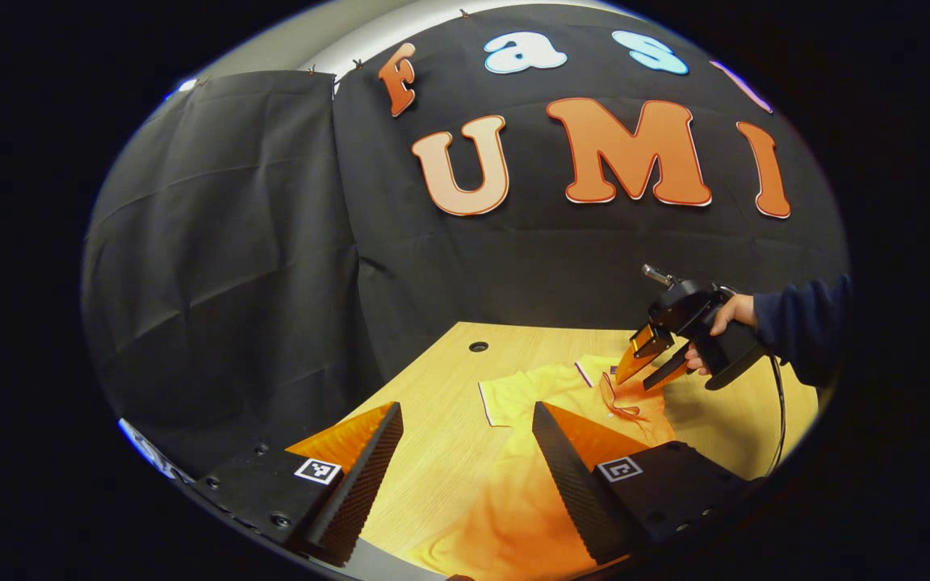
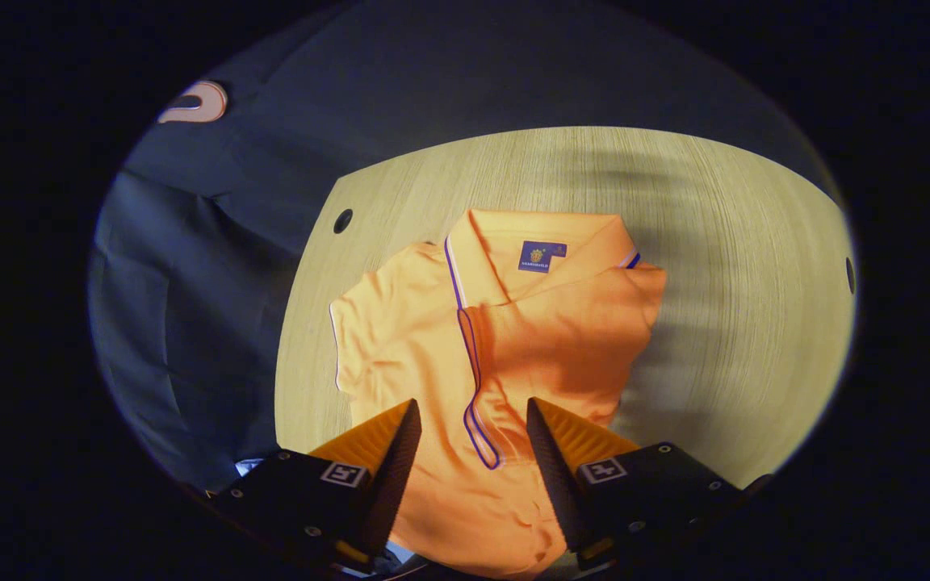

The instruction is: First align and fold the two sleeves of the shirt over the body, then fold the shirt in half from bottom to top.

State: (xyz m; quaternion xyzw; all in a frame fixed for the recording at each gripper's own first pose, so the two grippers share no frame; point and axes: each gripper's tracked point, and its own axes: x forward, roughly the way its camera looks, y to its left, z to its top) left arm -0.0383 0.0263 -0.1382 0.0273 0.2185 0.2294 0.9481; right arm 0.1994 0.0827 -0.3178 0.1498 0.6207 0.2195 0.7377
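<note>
- The shirt (image 2: 505, 347) lay flat on the table (image 2: 739, 323), collar far, its right sleeve apparently folded in and the left one spread.
- My right gripper (image 2: 469, 440) hung wide and empty above the placket; pinching there could have bunched both layers.
- My left gripper (image 1: 465, 452) was wide too; a late grab might have skewed the sleeve (image 2: 376, 331).

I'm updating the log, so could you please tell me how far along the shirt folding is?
One sleeve of the orange polo shirt already looks folded over the body, at the straight right-hand edge in the right gripper view. The other short sleeve lies spread on the wooden table. Both the right gripper and left gripper hover open. That sleeve and the bottom-to-top fold remain.
</note>
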